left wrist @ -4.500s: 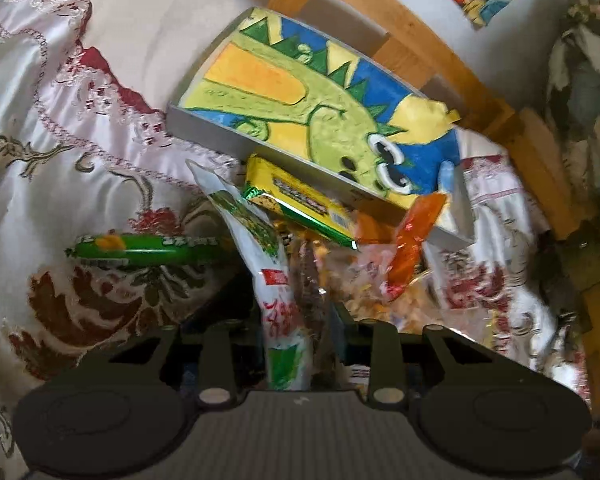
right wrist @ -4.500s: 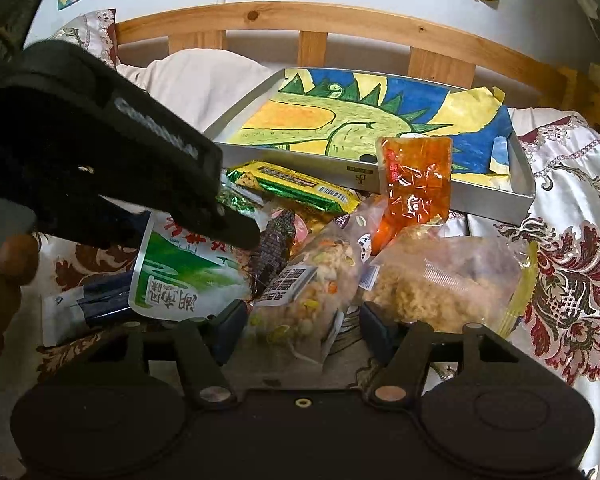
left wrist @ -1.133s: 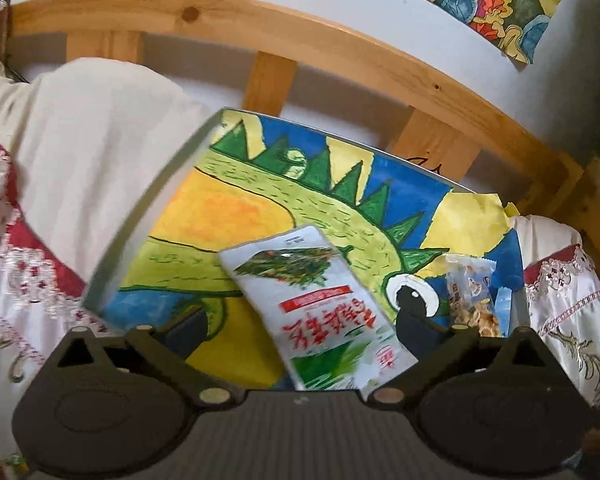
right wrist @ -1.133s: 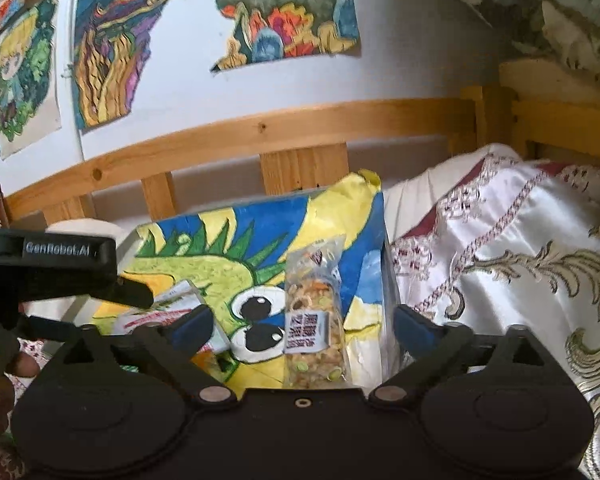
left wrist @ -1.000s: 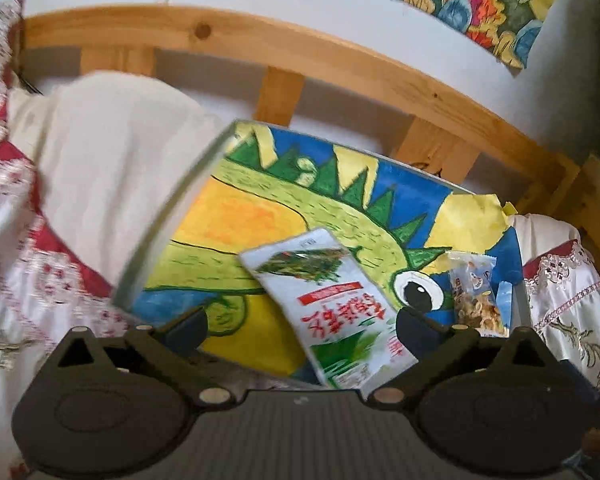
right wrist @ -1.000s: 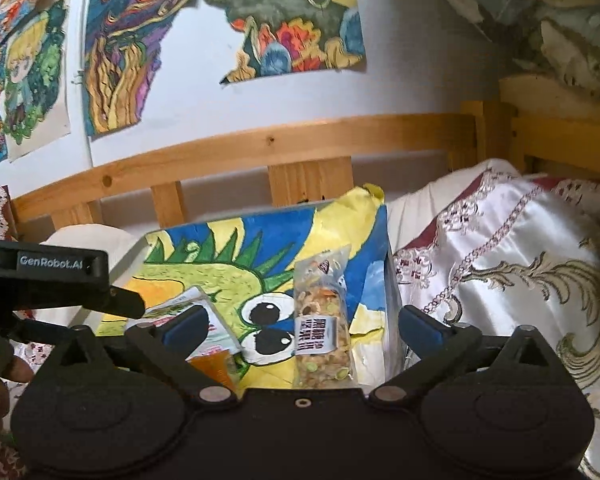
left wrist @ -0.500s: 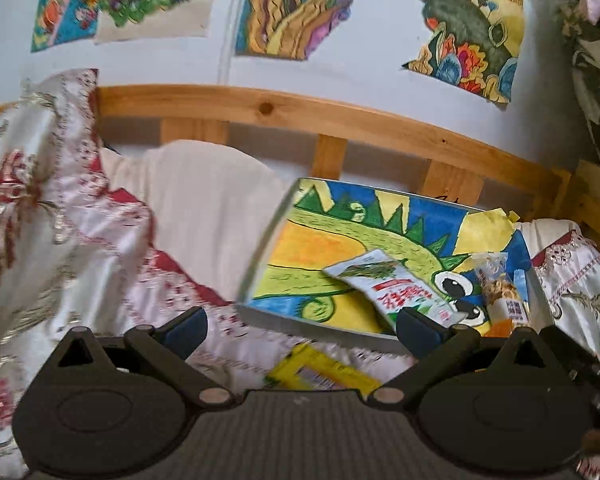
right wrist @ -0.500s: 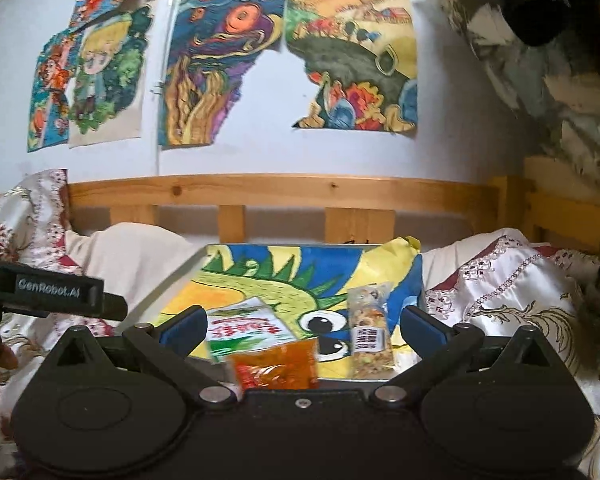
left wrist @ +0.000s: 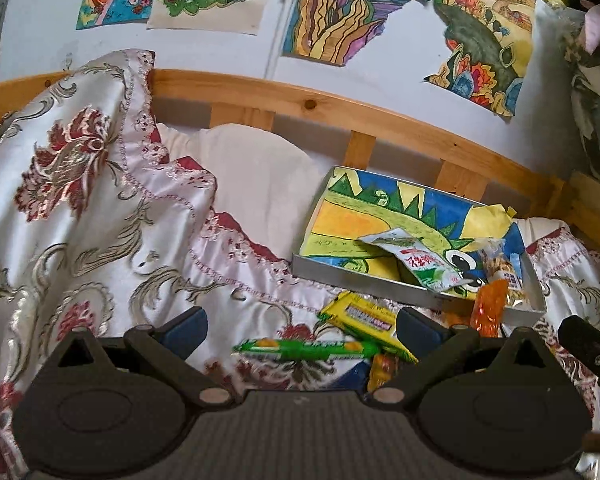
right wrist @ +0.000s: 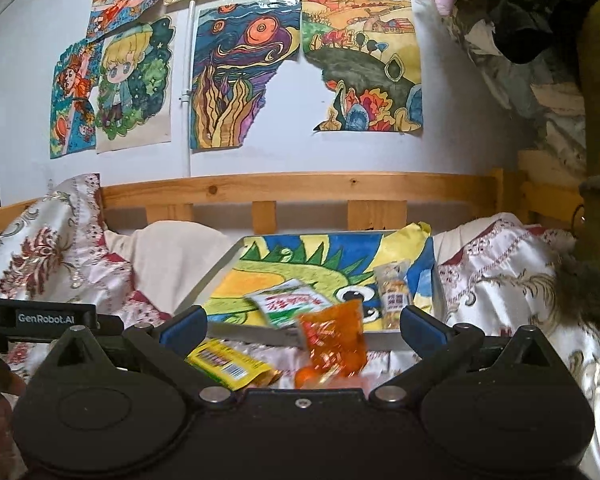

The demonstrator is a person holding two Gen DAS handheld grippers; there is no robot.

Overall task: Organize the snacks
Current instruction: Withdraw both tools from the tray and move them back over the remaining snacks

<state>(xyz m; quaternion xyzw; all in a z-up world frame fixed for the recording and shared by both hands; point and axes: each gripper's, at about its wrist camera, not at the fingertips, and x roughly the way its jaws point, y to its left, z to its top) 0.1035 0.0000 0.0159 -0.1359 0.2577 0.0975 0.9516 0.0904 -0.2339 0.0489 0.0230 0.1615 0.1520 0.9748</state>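
Both claws, left (left wrist: 300,322) and right (right wrist: 300,324), have drawn back from the tray (left wrist: 380,280), spread wide, holding nothing.

green packet (left wrist: 306,349), orange pouch (right wrist: 334,338), floral bedspread (left wrist: 80,216)

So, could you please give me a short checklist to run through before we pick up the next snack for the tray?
1. Left gripper open and empty: ok.
2. Right gripper open and empty: ok.
3. Tray has free room: ok; only the white-green packet and the clear mixed-snack bag lie inside.
4. Snacks left outside on the quilt: ok; green tube, yellow pack.
5. Orange bag position: cannot tell whether it leans on the tray's front wall or stands apart.
6. Green tube's path free of the other gripper: ok.
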